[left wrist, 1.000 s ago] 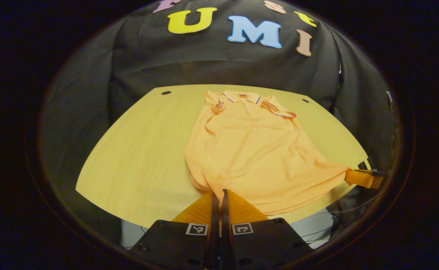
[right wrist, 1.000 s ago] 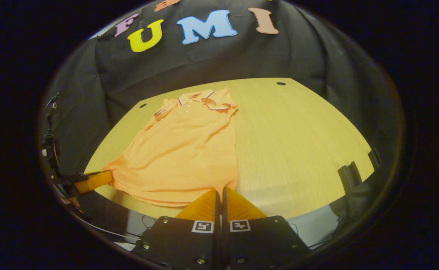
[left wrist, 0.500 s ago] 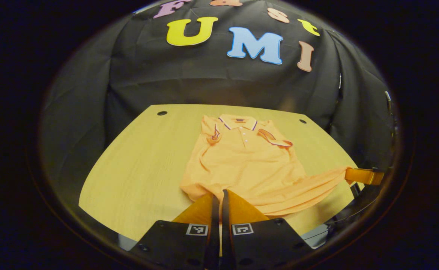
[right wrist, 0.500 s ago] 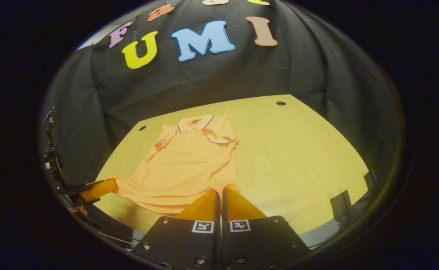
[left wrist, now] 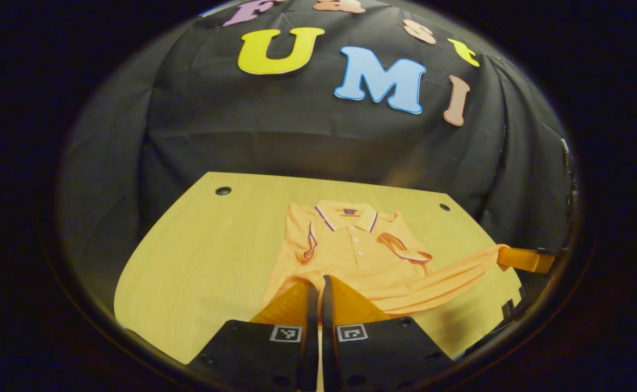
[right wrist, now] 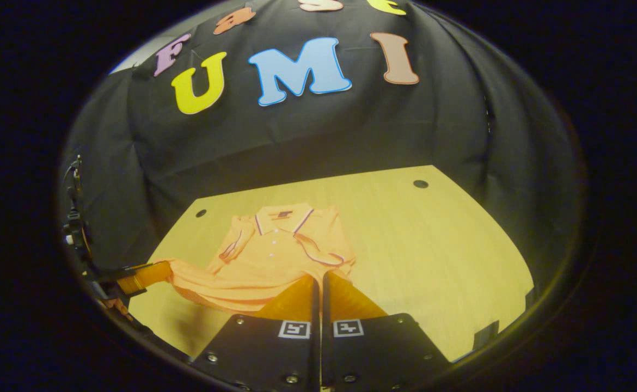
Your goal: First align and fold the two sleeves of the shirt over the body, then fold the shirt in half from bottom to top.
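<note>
Shirt hem corners sit pinched in both grippers: the left gripper [left wrist: 318, 283] has its fingers pressed together on the near left corner, the right gripper [right wrist: 318, 280] likewise on the near right one. Since a second ago the hem has risen off the wooden table [left wrist: 188, 261] and travelled toward the collar [left wrist: 345, 215], so less of the orange polo shirt [left wrist: 351, 256] body shows. I judge the bottom-to-top fold to be under way, with both sleeves [left wrist: 405, 251] already lying folded over the chest. Left gripper view shows the lifted hem stretched taut toward the other gripper at the right edge; right gripper view shows bare table on the right side.
</note>
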A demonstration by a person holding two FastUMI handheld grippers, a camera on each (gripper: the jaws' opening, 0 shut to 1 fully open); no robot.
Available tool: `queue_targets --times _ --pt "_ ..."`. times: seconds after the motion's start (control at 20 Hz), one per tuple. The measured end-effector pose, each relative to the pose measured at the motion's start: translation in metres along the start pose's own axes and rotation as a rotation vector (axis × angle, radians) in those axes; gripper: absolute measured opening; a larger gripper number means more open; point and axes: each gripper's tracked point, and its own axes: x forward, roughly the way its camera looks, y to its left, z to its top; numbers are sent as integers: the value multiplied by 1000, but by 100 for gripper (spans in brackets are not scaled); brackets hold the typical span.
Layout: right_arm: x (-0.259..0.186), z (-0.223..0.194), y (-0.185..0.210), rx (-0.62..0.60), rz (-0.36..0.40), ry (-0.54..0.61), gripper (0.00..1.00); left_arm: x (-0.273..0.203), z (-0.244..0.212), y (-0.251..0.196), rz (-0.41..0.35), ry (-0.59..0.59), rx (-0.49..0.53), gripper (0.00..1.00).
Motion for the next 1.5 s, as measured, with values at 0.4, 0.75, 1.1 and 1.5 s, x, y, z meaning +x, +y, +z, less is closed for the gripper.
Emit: queue_targets --times 0.4,0.75,1.1,1.5 --pt "67 62 -1 -72 -55 -23 1 77 52 4 -42 -2 26 9" --pt "131 96 4 -111 -108 -26 1 146 89 9 -71 -40 62 9" --pt "190 111 0 -110 -144 -23 1 205 109 16 -62 -107 81 9" --pt "243 92 -12 -123 -193 48 1 247 91 36 -29 -86 85 8"
